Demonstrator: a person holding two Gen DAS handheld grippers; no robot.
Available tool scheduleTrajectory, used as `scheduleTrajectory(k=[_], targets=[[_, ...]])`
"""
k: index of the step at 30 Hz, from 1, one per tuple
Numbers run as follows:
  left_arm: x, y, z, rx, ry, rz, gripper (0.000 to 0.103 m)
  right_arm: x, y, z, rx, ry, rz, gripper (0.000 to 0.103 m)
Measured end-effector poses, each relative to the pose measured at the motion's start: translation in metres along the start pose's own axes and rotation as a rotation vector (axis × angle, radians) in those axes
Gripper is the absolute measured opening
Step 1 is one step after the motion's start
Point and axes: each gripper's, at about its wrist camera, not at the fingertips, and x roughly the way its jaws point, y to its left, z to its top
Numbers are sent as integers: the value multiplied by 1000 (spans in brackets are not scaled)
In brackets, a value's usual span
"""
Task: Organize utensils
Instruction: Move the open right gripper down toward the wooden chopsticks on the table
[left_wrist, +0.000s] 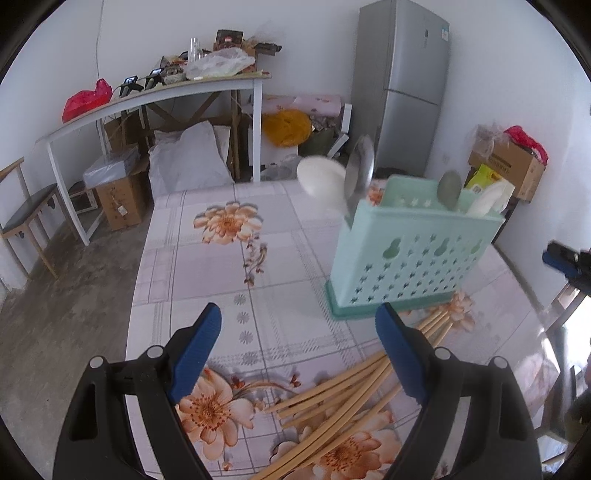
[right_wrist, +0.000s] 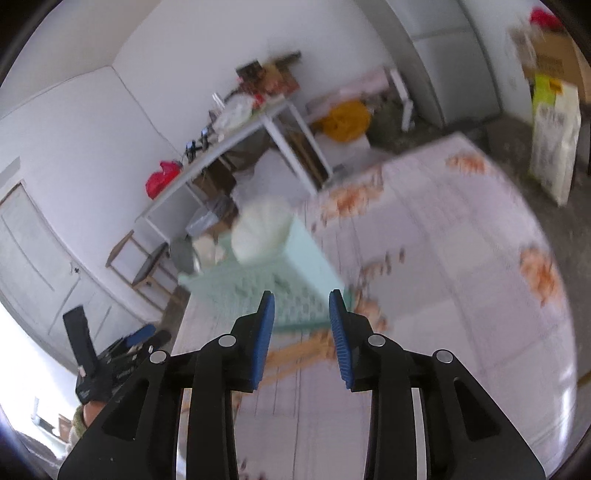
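Observation:
A mint-green perforated utensil holder (left_wrist: 406, 258) stands on the flower-patterned table (left_wrist: 221, 280). A white spoon (left_wrist: 321, 181), a metal spoon (left_wrist: 360, 162), a grey-green spoon (left_wrist: 450, 190) and another white spoon (left_wrist: 491, 201) stick out of it. Several wooden chopsticks (left_wrist: 332, 402) lie loose in front of the holder. My left gripper (left_wrist: 299, 343) hangs open just above them, with its right finger over the bundle. In the blurred right wrist view the holder (right_wrist: 280, 280) sits ahead of my right gripper (right_wrist: 302, 317). That gripper is open with nothing between its pads, and chopsticks (right_wrist: 295, 354) lie below it.
A white desk (left_wrist: 155, 96) piled with clutter stands behind the table. A grey fridge (left_wrist: 406, 81), cardboard boxes (left_wrist: 509, 166) and a wooden chair (left_wrist: 26, 218) ring the room. The table's left edge drops to a concrete floor (left_wrist: 66, 325). A gloved hand (right_wrist: 92, 384) holds the left gripper.

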Motion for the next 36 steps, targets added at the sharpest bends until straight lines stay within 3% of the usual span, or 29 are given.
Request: scheduleTrajectory(k=[12, 21, 23, 36], targets=[[31, -4, -24, 50, 96, 38, 54, 65, 25, -76, 26, 312, 101, 38], [71, 2, -40, 84, 207, 97, 17, 95, 45, -100, 29, 429, 166, 38], [79, 4, -45, 82, 238, 94, 14, 97, 49, -102, 25, 436, 170, 38], [70, -4, -56, 75, 261, 65, 11, 99, 43, -108, 85, 456, 189, 38]])
